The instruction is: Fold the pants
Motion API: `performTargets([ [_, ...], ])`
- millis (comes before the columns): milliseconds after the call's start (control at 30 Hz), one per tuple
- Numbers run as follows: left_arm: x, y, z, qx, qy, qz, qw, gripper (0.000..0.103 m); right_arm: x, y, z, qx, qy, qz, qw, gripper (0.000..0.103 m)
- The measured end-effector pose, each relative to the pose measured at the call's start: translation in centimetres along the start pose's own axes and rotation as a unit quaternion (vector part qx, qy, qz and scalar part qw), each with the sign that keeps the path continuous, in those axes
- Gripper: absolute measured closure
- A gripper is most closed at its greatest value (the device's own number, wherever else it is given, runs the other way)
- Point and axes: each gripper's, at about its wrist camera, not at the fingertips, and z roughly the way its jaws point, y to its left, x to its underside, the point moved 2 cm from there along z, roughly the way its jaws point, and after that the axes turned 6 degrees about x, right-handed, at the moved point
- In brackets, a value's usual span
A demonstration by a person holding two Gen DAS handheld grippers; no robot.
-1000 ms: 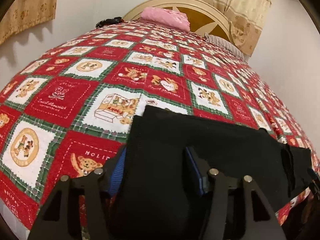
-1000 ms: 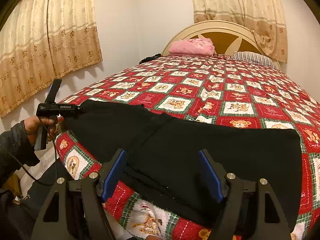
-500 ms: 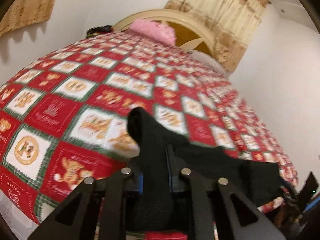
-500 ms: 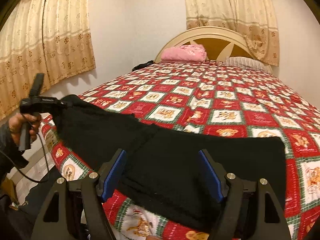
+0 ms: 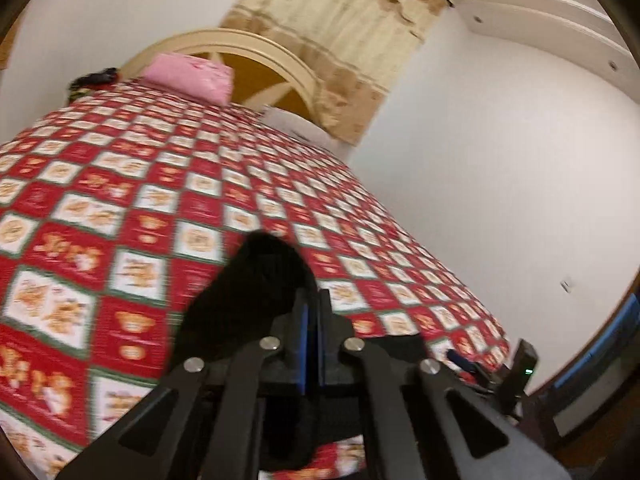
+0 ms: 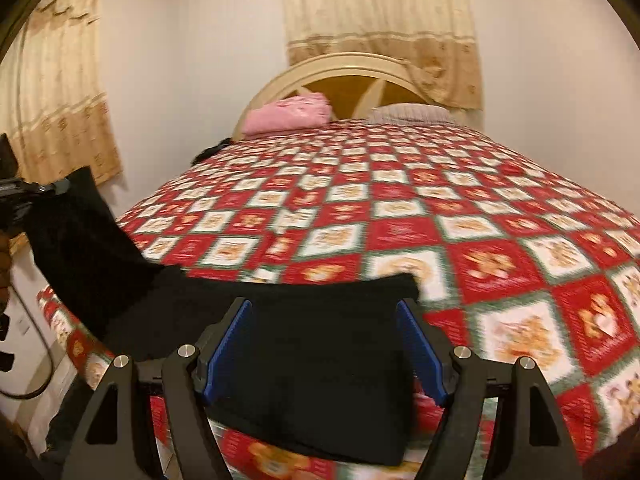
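Left gripper [image 5: 311, 320]: blue-padded fingers pinched together on one end of the black fabric pants [image 6: 320, 368], that end raised off the red, white and green patchwork quilt with teddy-bear squares [image 6: 460, 216]. Right gripper [image 6: 326, 348]: blue pads spread wide, straddling the other end of the pants, which lies flat at the near edge of the bed; contact with the cloth cannot be made out. Pink pillow [image 6: 288, 114] by the cream arched wooden headboard [image 6: 344, 66], beige curtains [image 6: 380, 8] behind
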Motion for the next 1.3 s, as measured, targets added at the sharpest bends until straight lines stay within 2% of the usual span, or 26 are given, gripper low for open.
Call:
performTargets([
  [167,1.0,-3.8,4.5,0.022,0.043,0.032,0.9983,0.100,1.1,-4.0,-0.6,0.033,0.007,0.032,0.999,0.028],
  [300,2.3,-4.7,7.6,0.012,0.073,0.053,0.9958,0.100,2.0,-6.3,-0.8,0.038,0.007,0.066,0.997,0.027],
  [433,2.9,-5.2,9.4,0.002,0.078,0.069,0.9946,0.100,2.3,-6.4,-0.2,0.031,0.017,0.076,0.996,0.027],
  [533,3.5,-5.5,12.4,0.009,0.101,0.060,0.9931,0.100,2.7,-5.6,0.2,0.023,0.026,0.071,0.997,0.027],
  [667,5.4,-7.2,15.7,0.023,0.140,0.077,0.9869,0.099,3.3,-4.1,0.1,-0.003,0.026,0.054,0.998,0.027],
  [733,5.9,-7.9,15.8,0.024,0.152,0.102,0.9827,0.090,3.6,-3.4,0.0,-0.015,0.022,0.038,0.999,0.027],
  [767,5.9,-8.3,15.0,0.023,0.151,0.120,0.9809,0.089,3.7,-3.1,0.0,-0.016,0.021,0.029,0.999,0.027],
  [800,5.6,-8.6,13.9,0.023,0.142,0.137,0.9801,0.083,3.9,-2.8,0.1,-0.017,0.021,0.022,0.999,0.027],
  [867,4.9,-8.7,12.0,0.011,0.121,0.165,0.9789,0.054,4.1,-2.3,0.2,-0.021,0.020,0.012,0.999,0.027],
  [900,4.5,-8.6,10.1,-0.007,0.096,0.184,0.9781,0.030,4.2,-2.1,0.2,-0.026,0.020,0.008,0.999,0.027],
  [933,4.2,-8.4,8.2,-0.025,0.068,0.202,0.9766,0.014,4.2,-1.9,0.1,-0.029,0.019,0.005,0.999,0.027],
  [967,4.1,-8.2,7.4,-0.034,0.055,0.213,0.9748,0.010,4.2,-1.8,0.0,-0.033,0.017,0.003,0.999,0.027],
  [1033,4.3,-7.1,5.4,-0.059,0.047,0.235,0.9690,0.008,4.1,-1.3,-0.3,-0.042,0.013,0.000,0.999,0.027],
  [1167,6.6,-4.5,3.7,-0.096,0.064,0.242,0.9633,0.008,3.4,0.3,-1.0,-0.078,0.018,-0.006,0.997,0.027],
  [1200,7.6,-4.2,3.6,-0.105,0.071,0.253,0.9590,0.008,3.2,1.1,-1.0,-0.087,0.019,-0.015,0.996,0.027],
  [1300,10.5,-4.1,4.8,-0.104,0.098,0.277,0.9502,0.008,2.8,3.1,-0.6,-0.103,0.032,-0.029,0.994,0.027],
])
